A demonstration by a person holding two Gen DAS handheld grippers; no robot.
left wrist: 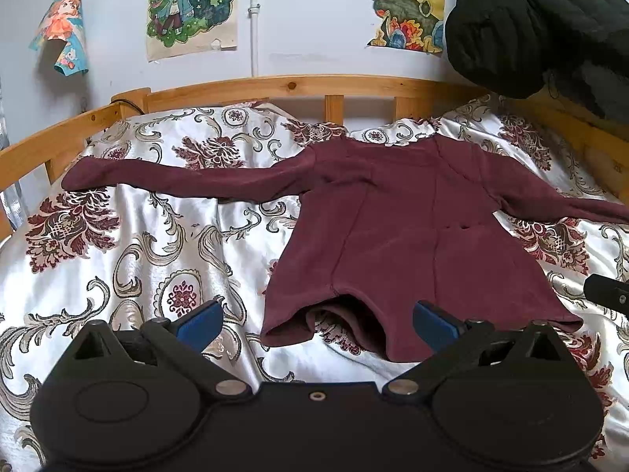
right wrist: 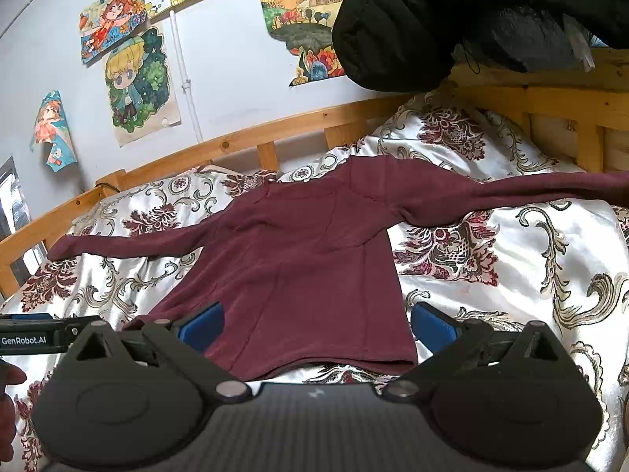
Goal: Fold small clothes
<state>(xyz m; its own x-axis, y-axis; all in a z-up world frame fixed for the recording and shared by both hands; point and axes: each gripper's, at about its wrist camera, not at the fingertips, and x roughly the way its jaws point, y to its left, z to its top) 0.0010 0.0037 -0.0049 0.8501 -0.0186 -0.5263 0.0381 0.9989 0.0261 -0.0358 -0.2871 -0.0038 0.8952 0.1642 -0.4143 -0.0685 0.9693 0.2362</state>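
A dark red long-sleeved top is laid flat on a bed covered with a shiny flowered bedspread, its neck toward the wooden bed rail and its hem toward the cameras. Both sleeves are stretched out sideways: the left sleeve reaches far across the bedspread, and the right sleeve runs out toward the edge of the right wrist view. The hem is not quite flat; near its middle it is lifted and gapes, so that the bedspread is seen through the opening.

The left claw is held open, its blue fingers wide apart and nothing between them, and it hangs just short of the hem. The right claw is likewise open and empty, above the lower part of the top near its right corner. Whether either claw touches the cloth cannot be told.

No fold has been made yet, so the task is judged to be at its beginning: the garment is spread and the first fold is about to be set up. For the next move a grip on the cloth would be called for, probably at a sleeve or at the hem corners, with the claws brought down to the fabric and closed on one layer pair only. The gaping hem should be smoothed, or a crooked fold may result.

A black padded jacket hangs at the upper right, and drawings are stuck on the wall.
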